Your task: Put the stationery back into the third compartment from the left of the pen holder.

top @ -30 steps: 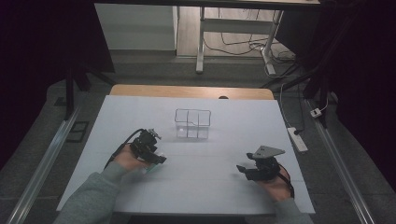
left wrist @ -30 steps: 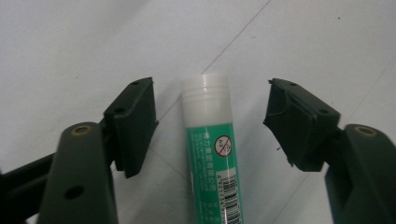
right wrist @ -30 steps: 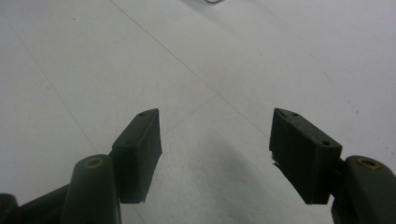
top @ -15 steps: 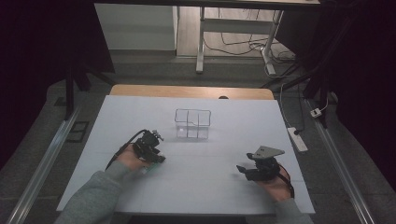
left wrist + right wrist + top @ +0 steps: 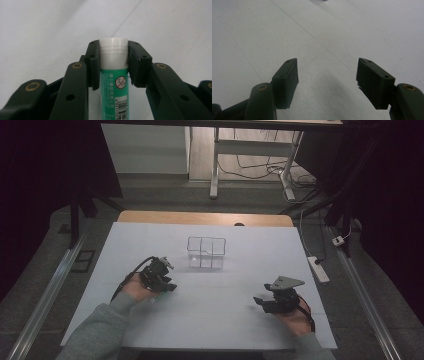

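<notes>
One glue stick point(image 5: 113, 82), green-labelled body with a white cap, held in the left tool point(image 5: 113, 62). Both jaws are pressed against the stick just below and at the cap, one on each side; the body runs back between the arms toward the camera. From the high view the left tool point(image 5: 159, 276) sits low over the near-left part of the worktop point(image 5: 240, 320), and whether the stick's far end touches the surface I cannot tell.

One right tool point(image 5: 327, 82), jaws spread wide with nothing between them, poised over bare worktop; from above it point(image 5: 277, 301) lies near the right front, well apart from the left.

One clear divided organiser point(image 5: 206, 253), several compartments, standing toward the middle of the worktop beyond both tools, apparently vacant.

Handling notes, by judgement: the stick looks light, rigid plastic, smooth and round, so it may roll or twist in a flat-jawed grip. The cap is probably a push or screw fit; a hold on the cap alone risks it parting from the body. Better purchase would be on the labelled barrel, mid-length, squarely across the diameter.
</notes>
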`<state>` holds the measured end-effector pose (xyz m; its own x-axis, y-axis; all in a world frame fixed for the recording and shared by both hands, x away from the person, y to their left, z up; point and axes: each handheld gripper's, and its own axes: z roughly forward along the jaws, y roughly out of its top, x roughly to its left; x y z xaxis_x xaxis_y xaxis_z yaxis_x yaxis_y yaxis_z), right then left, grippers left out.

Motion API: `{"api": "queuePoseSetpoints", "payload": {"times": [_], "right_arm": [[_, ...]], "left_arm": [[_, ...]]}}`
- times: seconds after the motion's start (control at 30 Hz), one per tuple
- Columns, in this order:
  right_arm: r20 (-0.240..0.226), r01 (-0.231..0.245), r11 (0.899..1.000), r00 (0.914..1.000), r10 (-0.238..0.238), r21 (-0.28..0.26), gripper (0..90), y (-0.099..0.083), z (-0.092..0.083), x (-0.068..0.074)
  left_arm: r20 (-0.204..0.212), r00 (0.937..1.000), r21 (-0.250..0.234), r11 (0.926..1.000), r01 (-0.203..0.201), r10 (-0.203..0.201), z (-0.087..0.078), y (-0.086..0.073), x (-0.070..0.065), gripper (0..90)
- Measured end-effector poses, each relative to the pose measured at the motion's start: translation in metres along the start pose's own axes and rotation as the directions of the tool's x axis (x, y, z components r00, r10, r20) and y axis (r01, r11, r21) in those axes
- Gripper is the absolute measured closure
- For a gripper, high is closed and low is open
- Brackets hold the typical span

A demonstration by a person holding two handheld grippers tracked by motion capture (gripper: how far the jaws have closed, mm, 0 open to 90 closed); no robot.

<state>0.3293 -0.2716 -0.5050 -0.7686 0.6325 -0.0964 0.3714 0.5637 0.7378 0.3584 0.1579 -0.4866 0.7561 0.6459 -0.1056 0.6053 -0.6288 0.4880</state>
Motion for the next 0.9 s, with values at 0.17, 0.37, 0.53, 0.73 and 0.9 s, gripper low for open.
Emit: {"api": "queuePoseSetpoints", "payload": {"times": [0.17,0.37,0.53,0.73,0.9], "right_arm": [[0.004,-0.004,1.000,1.0000,0.004,-0.001,34.3,0.000,0.000,-0.001],[0.006,-0.007,1.000,1.0000,0.007,-0.003,34.3,0.000,-0.001,-0.002],[0.004,-0.010,1.000,0.9999,0.010,-0.005,34.2,0.000,-0.001,-0.002],[0.003,-0.017,1.000,0.9999,0.017,-0.006,34.1,-0.001,-0.001,-0.003],[0.002,-0.017,1.000,0.9999,0.017,-0.010,34.1,-0.001,-0.001,-0.003]], "left_arm": [[-0.019,0.9996,-0.095,0.9953,0.020,-0.022,-0.015,-0.005,0.005,64.2],[-0.025,0.9979,-0.201,0.9781,0.054,-0.060,-0.031,-0.008,0.011,64.1],[-0.018,0.9971,-0.277,0.9585,0.066,-0.074,-0.040,-0.008,0.014,64.2],[-0.008,0.9980,-0.323,0.9448,0.057,-0.063,-0.045,-0.002,0.013,64.1],[-0.002,0.9979,-0.356,0.9325,0.060,-0.065,-0.050,0.003,0.014,64.1]]}}
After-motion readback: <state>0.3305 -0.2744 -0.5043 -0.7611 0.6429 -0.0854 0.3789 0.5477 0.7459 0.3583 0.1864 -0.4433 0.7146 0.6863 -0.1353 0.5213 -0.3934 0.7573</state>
